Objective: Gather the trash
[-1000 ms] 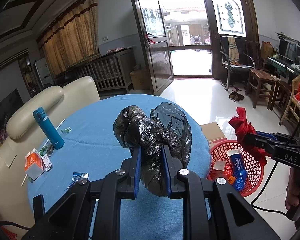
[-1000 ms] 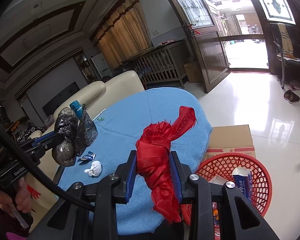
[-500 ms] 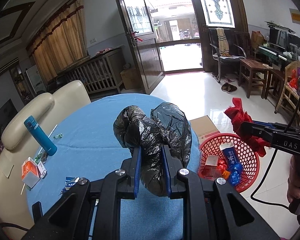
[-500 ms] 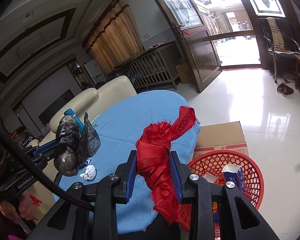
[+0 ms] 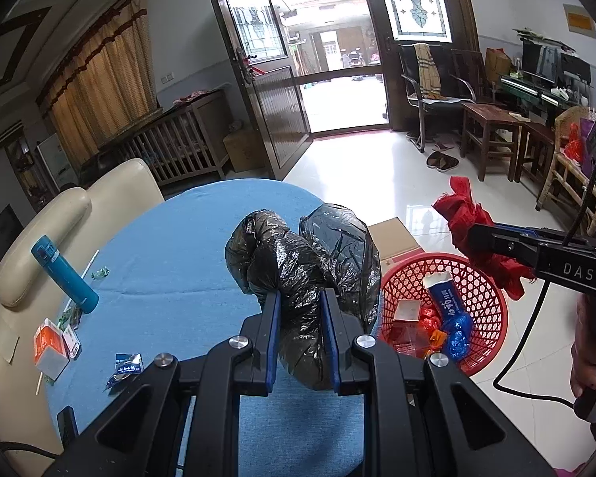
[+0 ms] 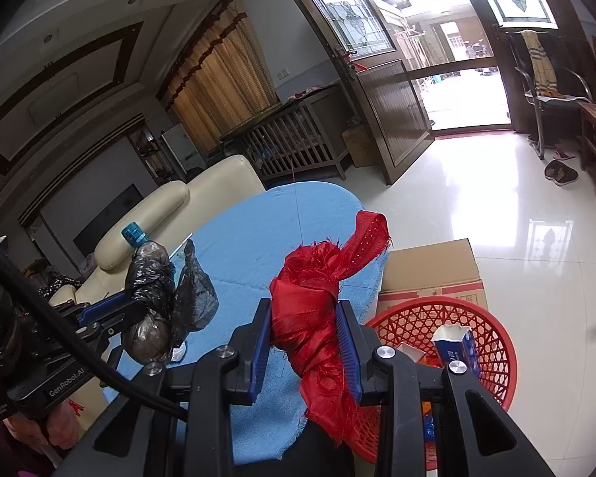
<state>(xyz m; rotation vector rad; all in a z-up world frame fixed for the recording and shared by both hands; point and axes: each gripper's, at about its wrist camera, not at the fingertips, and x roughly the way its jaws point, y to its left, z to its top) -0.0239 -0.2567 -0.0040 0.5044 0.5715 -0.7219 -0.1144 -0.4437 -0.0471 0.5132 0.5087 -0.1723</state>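
I am mid-carry, with a load in each hand, bringing both toward the red basket (image 5: pixel 443 310) that stands on the floor just beside the edge of the counter (image 5: pixel 171 278). My left claw (image 5: pixel 300 338) is clamped narrow on a crumpled black plastic bag (image 5: pixel 302 262), which bulges out above the blue pads and hangs over the counter, just short of the basket. My right claw (image 6: pixel 304 351) is pinched on a knotted red cloth (image 6: pixel 318 306), its frayed tail dangling below the pads near the basket's rim.

I judge the next move to be a short one: bring each claw over the basket's mouth, then part the jaws so the loads fall inside. The red cloth looks closest, so it probably goes first. The bag is light and springy; I expect it to cling or drift, so I should let go low over the basket.

The basket already holds a blue-and-white carton (image 5: pixel 443 294) and some wrappers. More scraps lie on the counter, far from the basket: a blue wrapper (image 5: pixel 125 367) and a small orange box (image 5: pixel 47 344) near a teal flask (image 5: pixel 63 274).
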